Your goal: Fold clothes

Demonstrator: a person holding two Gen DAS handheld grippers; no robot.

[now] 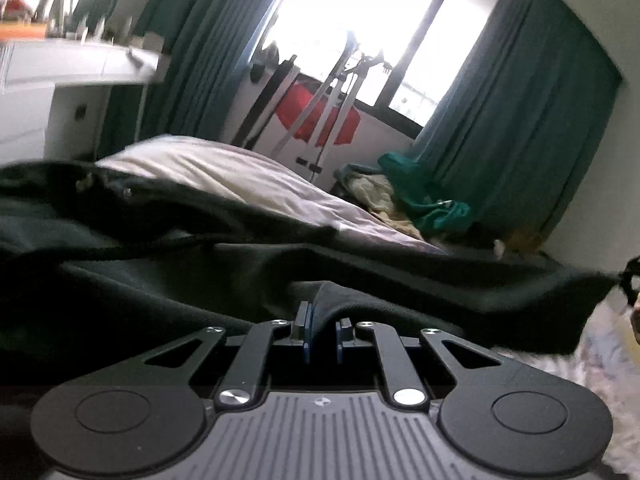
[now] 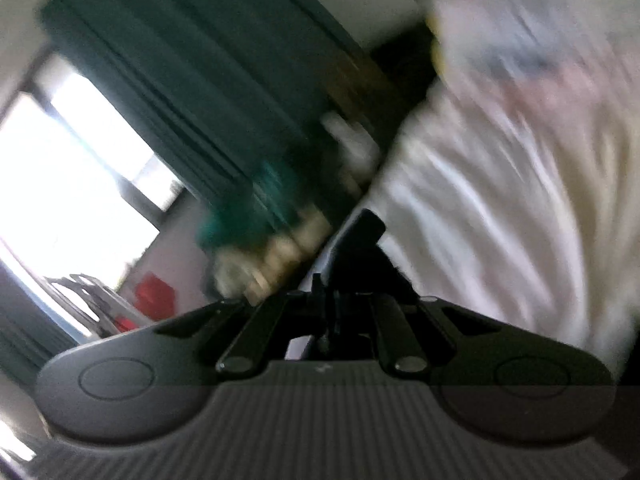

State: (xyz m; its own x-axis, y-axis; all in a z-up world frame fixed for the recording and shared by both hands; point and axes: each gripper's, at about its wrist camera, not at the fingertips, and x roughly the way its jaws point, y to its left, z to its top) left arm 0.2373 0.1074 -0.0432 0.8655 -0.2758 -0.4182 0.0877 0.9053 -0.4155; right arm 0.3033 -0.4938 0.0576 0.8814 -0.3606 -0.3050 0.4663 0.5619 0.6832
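Observation:
A dark green-black garment lies spread and rumpled across the bed in the left wrist view. My left gripper is shut on a raised fold of it, with cloth pinched between the blue pads. In the blurred, tilted right wrist view my right gripper is shut on a dark piece of the garment that sticks up from the closed fingers. The other gripper shows at the far right edge of the left wrist view, holding the garment's end.
A pale pillow lies behind the garment. A heap of teal and beige clothes sits by the teal curtains. A white desk stands at left. White bedding fills the right wrist view's right side.

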